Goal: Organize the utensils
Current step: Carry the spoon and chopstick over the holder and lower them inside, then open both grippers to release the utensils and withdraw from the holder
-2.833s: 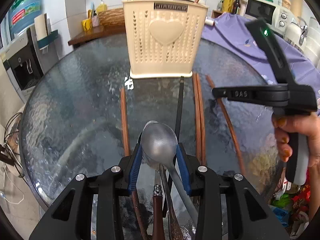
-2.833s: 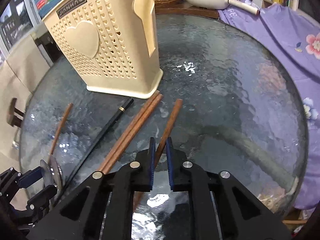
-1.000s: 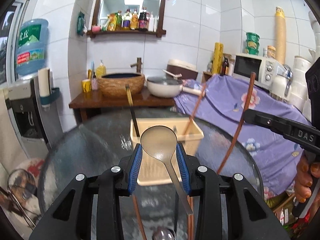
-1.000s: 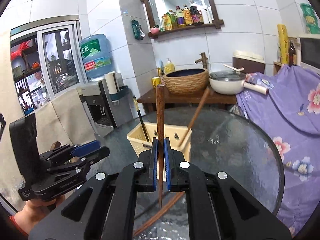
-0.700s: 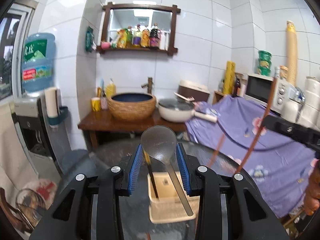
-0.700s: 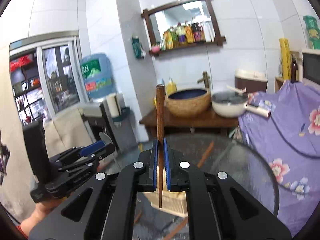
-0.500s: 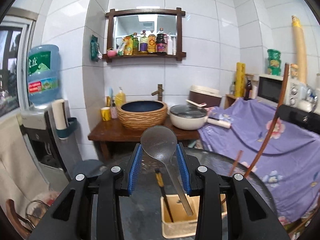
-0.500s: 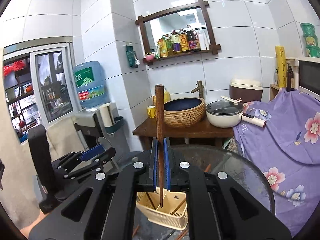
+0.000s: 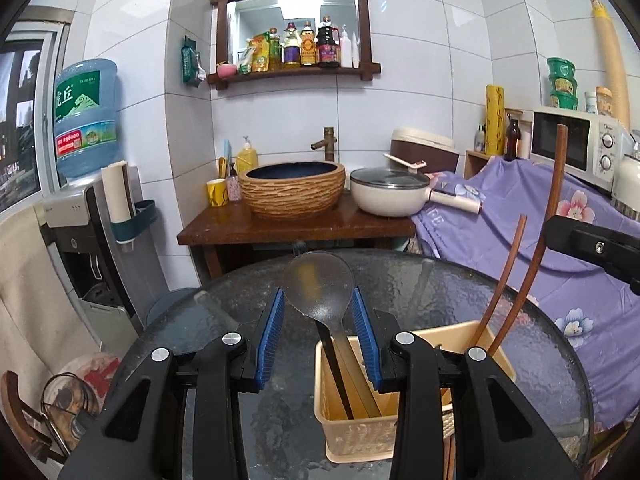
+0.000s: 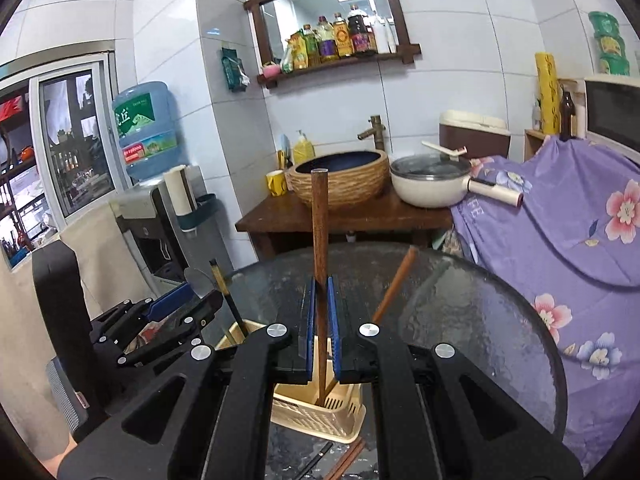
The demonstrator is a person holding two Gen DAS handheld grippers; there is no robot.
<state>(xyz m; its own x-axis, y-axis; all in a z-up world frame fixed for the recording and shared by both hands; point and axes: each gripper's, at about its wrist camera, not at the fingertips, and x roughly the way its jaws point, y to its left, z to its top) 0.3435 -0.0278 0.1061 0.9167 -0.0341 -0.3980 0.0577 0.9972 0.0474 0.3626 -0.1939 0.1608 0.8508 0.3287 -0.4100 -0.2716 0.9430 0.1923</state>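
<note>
My left gripper [image 9: 319, 308] is shut on a metal spoon [image 9: 319, 285], bowl up, handle hanging down into the beige utensil holder [image 9: 352, 436] on the glass table. A black chopstick [image 9: 335, 372] and a brown chopstick [image 9: 500, 288] stand in the holder. My right gripper [image 10: 319, 312] is shut on a brown wooden chopstick [image 10: 319, 224], held upright with its lower tip inside the holder [image 10: 316, 412]. The left gripper with the spoon [image 10: 198, 280] shows at the left of the right wrist view. The right gripper's chopstick also shows in the left wrist view [image 9: 548, 216].
Loose chopsticks lie on the round glass table [image 10: 480, 320] beside the holder [image 10: 348, 458]. Behind the table stand a wooden counter with a basin [image 9: 294, 188] and a pot [image 9: 388, 196], a purple cloth [image 9: 580, 232] at right and a water dispenser [image 9: 80, 208] at left.
Both grippers have lifted their utensils off the table and tipped them upright. They have lowered since half a second ago, so the spoon handle and chopstick tip now sit inside the holder.
</note>
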